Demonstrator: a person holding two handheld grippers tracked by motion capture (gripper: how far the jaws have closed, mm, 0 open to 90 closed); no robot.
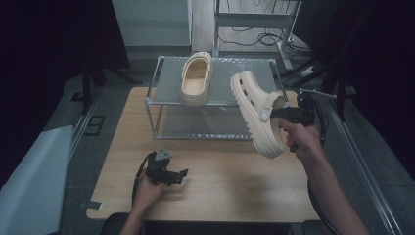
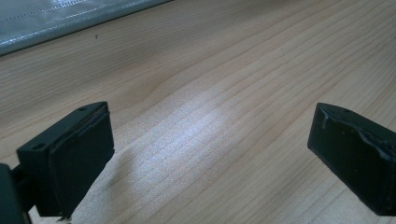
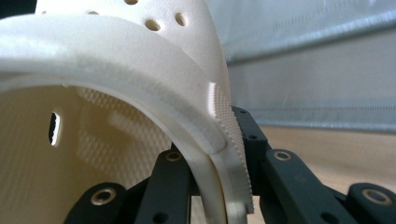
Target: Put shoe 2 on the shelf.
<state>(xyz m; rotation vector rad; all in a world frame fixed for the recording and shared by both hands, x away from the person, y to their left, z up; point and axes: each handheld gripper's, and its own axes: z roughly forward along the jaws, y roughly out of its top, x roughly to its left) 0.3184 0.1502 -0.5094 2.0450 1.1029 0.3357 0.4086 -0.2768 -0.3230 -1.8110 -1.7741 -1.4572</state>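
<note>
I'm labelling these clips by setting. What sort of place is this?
Probably a lab or recording workspace, not a home: a wooden table ringed by dark curtains, a metal-framed shelf rack holding a clog, and loose cables behind.

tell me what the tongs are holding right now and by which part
The right tongs are shut on the cream clog, pinching its side wall at the rim of the foot opening. The left tongs stand open over the table, holding nothing.

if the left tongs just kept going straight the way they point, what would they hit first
Probably nothing soon: the left tongs stand open and point low across the bare wooden table. The grey rack lies off to one side, though depth is hard to judge.
</note>
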